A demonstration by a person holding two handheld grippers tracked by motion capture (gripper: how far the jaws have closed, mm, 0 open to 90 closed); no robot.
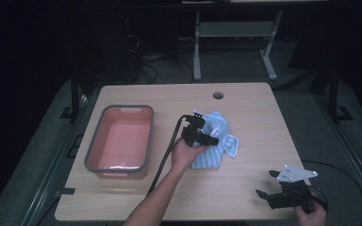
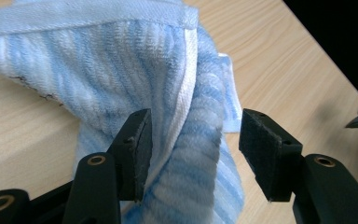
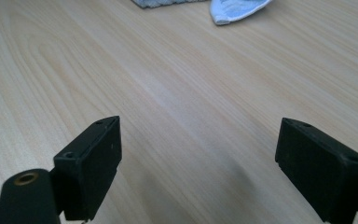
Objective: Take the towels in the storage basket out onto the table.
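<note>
Blue-and-white striped terry — a crumpled towel — lies near the middle of the pale wood table, to the right of a red bin with a grey rim. The bin looks empty.

The left gripper is at the towel's near-left side. In the left gripper view its jaws stand apart with a raised fold of towel between them: one pad touches the cloth, while the other pad stands clear of it, so nothing is clamped yet. The right gripper sits well apart at the table's near-right corner, jaws spread wide over bare wood, holding nothing; in its own view a tip of the towel shows far ahead.

The step in hand looks like the grasp itself — the fold is bracketed and waits for the squeeze. My guess is that the towel is meant for the bin, though a fold on the table is just as possible.

The next move calls for closing on the thick ridge of cloth, deep enough that it does not slip out on lifting. A bunched towel will hang and drag, so it needs a high lift before any carry leftward over the bin's rim.
</note>
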